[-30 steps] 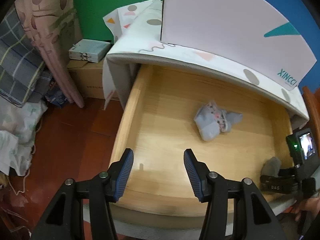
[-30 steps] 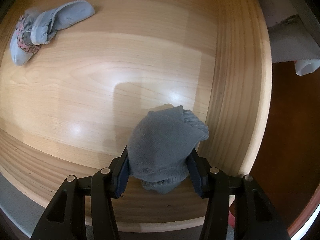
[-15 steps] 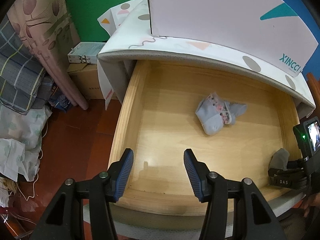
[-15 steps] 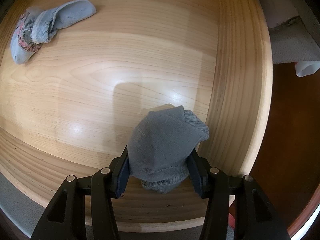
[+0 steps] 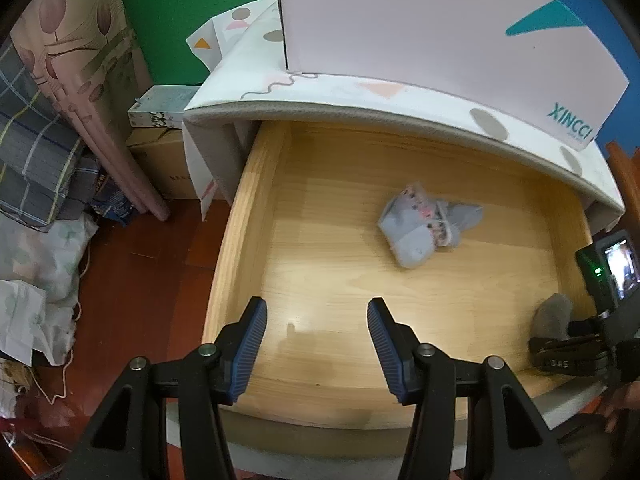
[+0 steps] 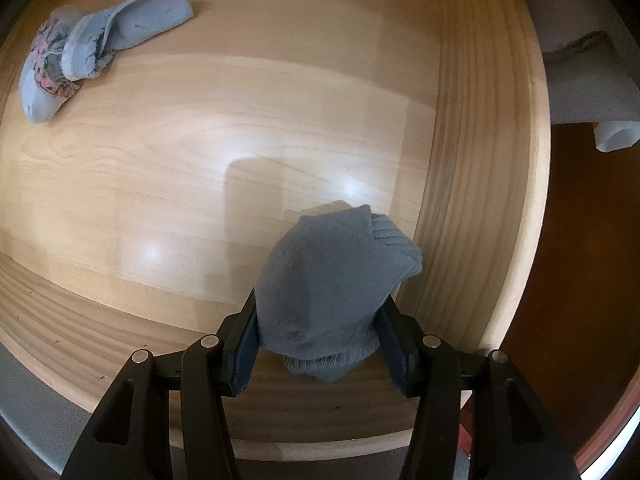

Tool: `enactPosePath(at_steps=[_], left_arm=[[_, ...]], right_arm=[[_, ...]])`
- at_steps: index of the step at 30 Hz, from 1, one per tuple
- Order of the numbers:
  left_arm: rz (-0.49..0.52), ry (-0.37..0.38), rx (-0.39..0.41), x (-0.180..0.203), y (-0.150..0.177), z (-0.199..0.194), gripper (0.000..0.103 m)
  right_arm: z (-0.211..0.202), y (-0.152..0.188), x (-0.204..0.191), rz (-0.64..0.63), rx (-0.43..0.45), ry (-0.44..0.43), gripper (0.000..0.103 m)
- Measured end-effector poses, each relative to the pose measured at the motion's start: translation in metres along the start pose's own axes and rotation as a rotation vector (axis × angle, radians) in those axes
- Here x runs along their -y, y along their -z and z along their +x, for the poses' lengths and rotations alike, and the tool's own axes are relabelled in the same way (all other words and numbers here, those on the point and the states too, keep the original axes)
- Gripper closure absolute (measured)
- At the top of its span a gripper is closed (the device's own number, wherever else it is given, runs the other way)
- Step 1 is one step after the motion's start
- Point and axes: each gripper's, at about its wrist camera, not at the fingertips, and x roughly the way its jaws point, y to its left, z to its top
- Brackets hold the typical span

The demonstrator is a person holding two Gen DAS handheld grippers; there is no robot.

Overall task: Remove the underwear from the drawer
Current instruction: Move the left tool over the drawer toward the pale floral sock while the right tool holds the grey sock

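At lower centre of the right wrist view: right gripper, jaws opening, grey bundle between the pads, still touching, inside the drawer. Left gripper: half open, empty, over the drawer's front. Blue bundle, upper left, untouched. Nothing removed yet; both remain.

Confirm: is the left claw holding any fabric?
No: left claw stands open over bare wooden drawer floor, nothing between its blue ribbed pads.
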Motion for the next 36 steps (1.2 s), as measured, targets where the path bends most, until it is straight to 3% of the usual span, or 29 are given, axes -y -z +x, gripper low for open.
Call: enactPosePath(at_steps=[17, 23, 25, 29, 32, 36], left_arm=[[0.064, -0.044, -0.017, 0.009, 0.003, 0.004, 0.049], [0.076, 0.037, -0.07, 0.007, -0.001, 0.013, 0.049], [0.114, 0.042, -0.078, 0.009, -0.002, 0.015, 0.049], [0.271, -0.047, -0.038, 0.021, -0.003, 0.014, 0.049], [0.284, -0.05, -0.021, 0.024, 0.002, 0.013, 0.049], [0.254, 0.005, -0.045, 0.029, 0.012, 0.013, 0.049]], right_arm=[[0.006, 0.007, -0.001, -0.01, -0.018, 0.003, 0.051], [0.004, 0.01, -0.001, -0.006, 0.006, 0.005, 0.051], [0.004, 0.011, -0.001, -0.007, 0.01, 0.005, 0.051], [0.003, 0.013, -0.002, -0.009, 0.015, 0.004, 0.051], [0.003, 0.014, -0.002, -0.008, 0.021, 0.004, 0.051], [0.003, 0.014, -0.002, -0.008, 0.023, 0.004, 0.051]])
